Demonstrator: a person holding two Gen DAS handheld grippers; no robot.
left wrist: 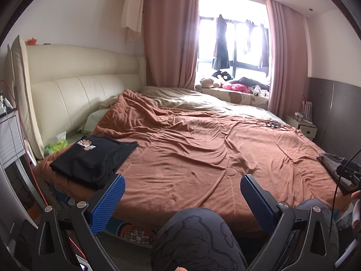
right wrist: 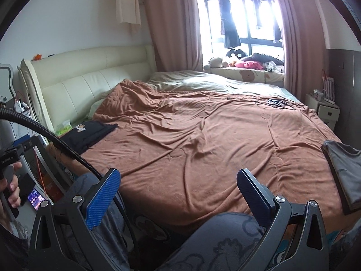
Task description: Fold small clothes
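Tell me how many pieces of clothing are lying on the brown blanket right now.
2: a folded black garment at the blanket's left edge near the headboard, and a grey garment at its right edge. Both grippers hang open, holding nothing. More may lie out of view.

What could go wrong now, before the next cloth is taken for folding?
The grey cloth lies at the bed edge; a careless pull may drag it off. The blanket is wrinkled, so a fold may come out uneven. The cable hangs near the folded black shirt and may disturb it.
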